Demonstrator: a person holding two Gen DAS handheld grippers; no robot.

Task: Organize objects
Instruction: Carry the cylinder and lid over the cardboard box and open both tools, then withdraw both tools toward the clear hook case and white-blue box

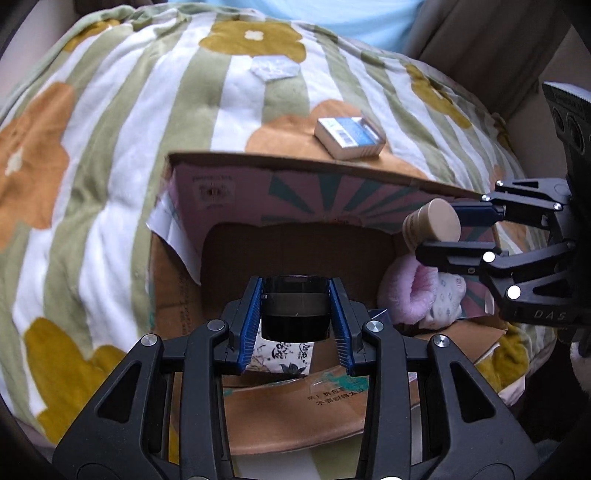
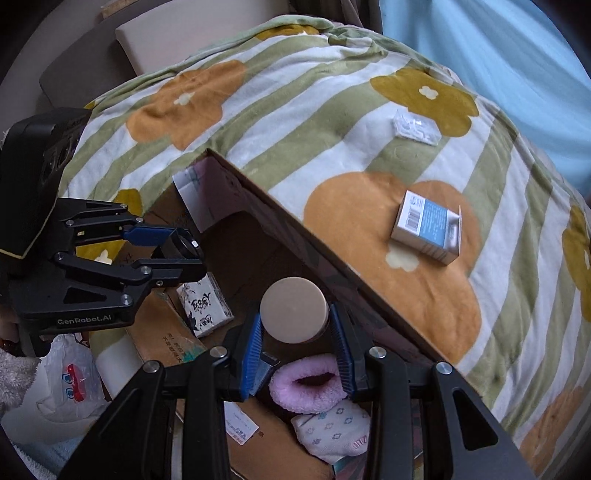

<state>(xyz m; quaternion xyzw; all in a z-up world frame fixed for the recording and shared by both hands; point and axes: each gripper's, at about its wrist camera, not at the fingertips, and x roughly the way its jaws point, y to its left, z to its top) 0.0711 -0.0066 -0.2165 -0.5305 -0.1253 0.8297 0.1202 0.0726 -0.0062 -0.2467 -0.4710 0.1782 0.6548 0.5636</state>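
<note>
With the left hand-held gripper point(image 1: 295, 314) grasping a black jar point(image 1: 295, 310) and the right point(image 2: 295, 332) a beige-lidded jar point(image 2: 293, 310), both should be lowered into the box point(image 1: 295, 166), clear of the pink sock point(image 2: 304, 382) at lower centre, before release.

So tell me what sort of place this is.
Most likely a bedroom or living room at home: a flowered, striped blanket covers a soft bed or sofa, an open cardboard box on it holds pink slippers and a tissue pack, and a cushion lies behind.
</note>
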